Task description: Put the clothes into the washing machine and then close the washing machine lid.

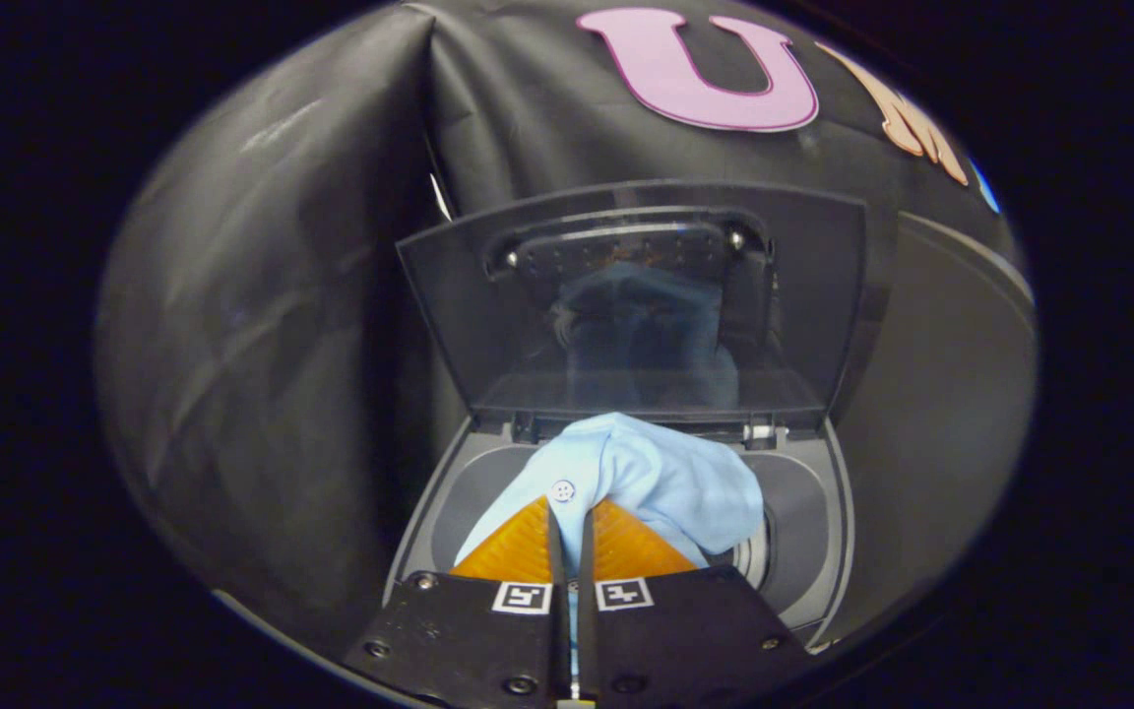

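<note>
Hanging over the round opening of the washing machine (813, 581), a pale blue garment (665, 473) is being held by the tool (572, 527), whose two fingers are being pressed together on a fold of the cloth, with only a thin strip of fabric showing between them. The garment is soft and smooth, bunched into a rounded heap just ahead of the fingers and draping toward the right side of the opening, and a small pale button (563, 489) is lying on it right at the fingertips. The ribbed, wedge-shaped pads (523, 547) are being spread out on either side of the pinched fold.

The lid (823, 295) is being kept raised at the back edge of the machine, standing nearly upright; it is a dark, glossy, see-through panel with rounded corners, and a dim blue reflection of the garment is being shown in it. The top of the machine around the opening is grey, smooth plastic with a curved rim. Whether the lower part of the garment is already resting inside the drum cannot be told. Wrinkled black cloth (262, 325) is hanging behind and beside the machine.
</note>
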A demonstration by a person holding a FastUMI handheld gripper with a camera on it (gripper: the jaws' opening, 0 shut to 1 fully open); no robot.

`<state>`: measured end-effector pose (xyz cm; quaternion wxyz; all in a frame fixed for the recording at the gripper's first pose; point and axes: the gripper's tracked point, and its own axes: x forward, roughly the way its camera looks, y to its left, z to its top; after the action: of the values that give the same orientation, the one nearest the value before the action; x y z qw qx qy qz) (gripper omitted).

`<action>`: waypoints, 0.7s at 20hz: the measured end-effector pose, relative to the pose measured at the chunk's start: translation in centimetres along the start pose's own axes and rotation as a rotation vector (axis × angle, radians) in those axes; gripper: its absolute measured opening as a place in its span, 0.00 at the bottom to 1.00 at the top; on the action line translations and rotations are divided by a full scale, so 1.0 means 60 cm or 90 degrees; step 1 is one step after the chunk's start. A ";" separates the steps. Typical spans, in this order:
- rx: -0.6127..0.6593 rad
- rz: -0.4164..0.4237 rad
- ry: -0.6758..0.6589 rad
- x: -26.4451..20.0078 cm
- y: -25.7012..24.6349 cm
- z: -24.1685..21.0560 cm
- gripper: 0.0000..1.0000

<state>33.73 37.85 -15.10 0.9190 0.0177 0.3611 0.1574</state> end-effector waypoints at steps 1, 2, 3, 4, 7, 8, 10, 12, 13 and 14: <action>0.002 -0.004 0.008 0.010 -0.004 -0.008 0.02; 0.006 -0.009 0.017 0.024 -0.006 -0.021 0.03; 0.013 -0.008 0.029 0.036 -0.007 -0.032 0.04; 0.021 -0.012 0.040 0.050 -0.011 -0.045 0.04; 0.006 -0.042 0.071 0.070 -0.031 -0.071 0.04; 0.007 -0.049 0.081 0.078 -0.033 -0.079 0.04; 0.020 -0.054 0.107 0.090 -0.036 -0.096 0.04; 0.036 -0.055 0.129 0.100 -0.037 -0.110 0.04; 0.038 -0.061 0.137 0.097 -0.039 -0.110 0.06; 0.036 -0.066 0.145 0.104 -0.041 -0.118 0.07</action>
<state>34.00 36.82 -24.80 0.8781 0.0069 0.4676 0.1008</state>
